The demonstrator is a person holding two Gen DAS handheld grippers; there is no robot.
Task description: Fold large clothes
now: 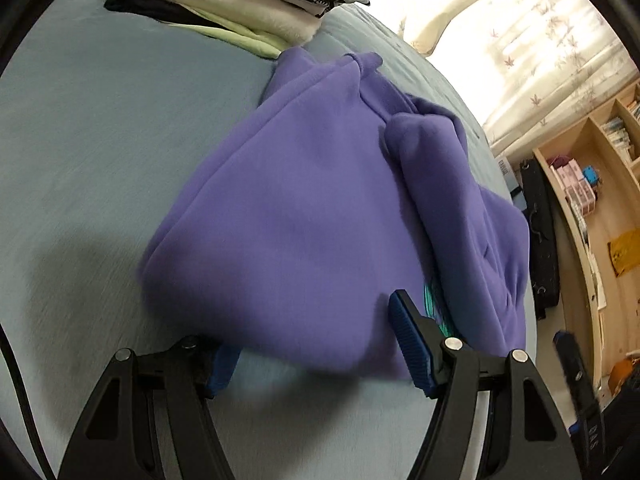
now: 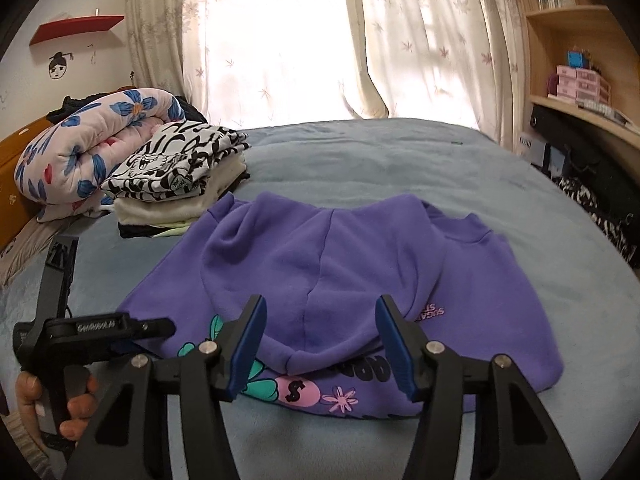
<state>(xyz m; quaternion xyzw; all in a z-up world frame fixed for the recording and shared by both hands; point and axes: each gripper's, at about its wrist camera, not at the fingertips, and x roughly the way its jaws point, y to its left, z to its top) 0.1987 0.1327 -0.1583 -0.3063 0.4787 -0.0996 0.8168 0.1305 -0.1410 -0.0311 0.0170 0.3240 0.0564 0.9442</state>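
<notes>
Pale blue bed [image 2: 360,168]; soft, floppy purple fleece hoodie [image 2: 340,264] at 12 o'clock. My left claw [image 1: 316,344] and right claw [image 2: 320,344] are both parted, holding nothing; I'd pinch the near hem corners.

Daylight glaring through curtains [image 2: 280,40], soft shadows on bedspread [image 1: 80,264], motion blur, fisheye-bent edges

The left wrist view looks steeply down along its fingers from close above the bed [image 1: 80,160], tilted, with the purple hoodie [image 1: 300,220] filling mid-frame and shelves at the right edge. The right wrist view sits low at the bed's near edge, facing the curtained window [image 2: 280,40] at top. Both share the hoodie [image 2: 340,260], the clothes stack [image 2: 180,184] and the shelves.
</notes>
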